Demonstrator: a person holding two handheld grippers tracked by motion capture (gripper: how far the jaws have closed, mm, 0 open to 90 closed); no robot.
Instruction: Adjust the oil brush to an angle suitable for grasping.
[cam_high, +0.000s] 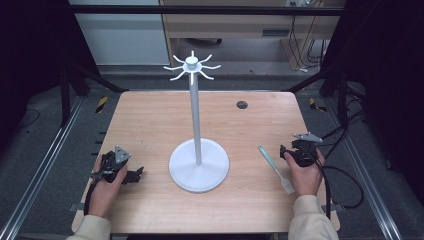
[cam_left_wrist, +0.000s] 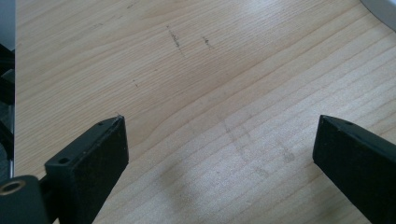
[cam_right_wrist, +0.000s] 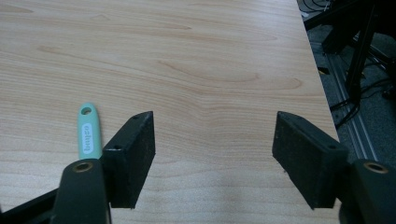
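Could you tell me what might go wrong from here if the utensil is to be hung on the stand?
The utensil lies flat on the table, so the open right gripper may scrape the wood or slip off its thin green handle. The stand is tall and slim with short hooks; a knock could tip it, and the handle's small hole could easily miss a hook.

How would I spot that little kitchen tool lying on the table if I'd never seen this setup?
Start at the tall white stand in the middle of the wooden table. Look to its right, just beside the right gripper: a slim utensil lies flat there. It alone has a mint-green handle, with a hanging hole at its end.
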